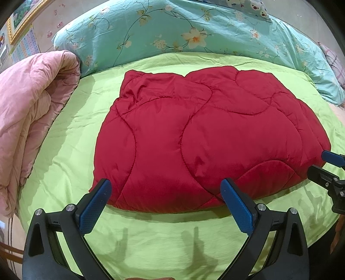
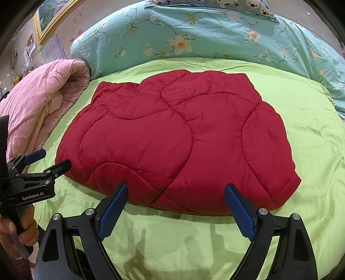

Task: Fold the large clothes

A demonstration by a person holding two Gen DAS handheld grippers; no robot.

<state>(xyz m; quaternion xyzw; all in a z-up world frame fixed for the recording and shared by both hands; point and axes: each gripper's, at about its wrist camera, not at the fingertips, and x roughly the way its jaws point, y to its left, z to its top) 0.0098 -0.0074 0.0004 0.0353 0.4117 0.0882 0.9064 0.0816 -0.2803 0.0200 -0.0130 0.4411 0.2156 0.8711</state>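
A red quilted garment (image 1: 207, 137) lies folded into a thick rectangle on the green sheet (image 1: 151, 237), also in the right wrist view (image 2: 176, 142). My left gripper (image 1: 166, 185) is open and empty, its blue pads just in front of the garment's near edge. It shows at the left edge of the right wrist view (image 2: 49, 159). My right gripper (image 2: 175, 187) is open and empty at the garment's near edge. It appears at the right edge of the left wrist view (image 1: 325, 161).
A folded pink quilt (image 1: 32, 120) lies at the left of the bed. A teal floral duvet (image 1: 183, 30) is bunched along the back. A gold-framed picture (image 2: 51, 17) hangs on the wall at upper left. A hand (image 2: 17, 230) holds the left gripper's handle.
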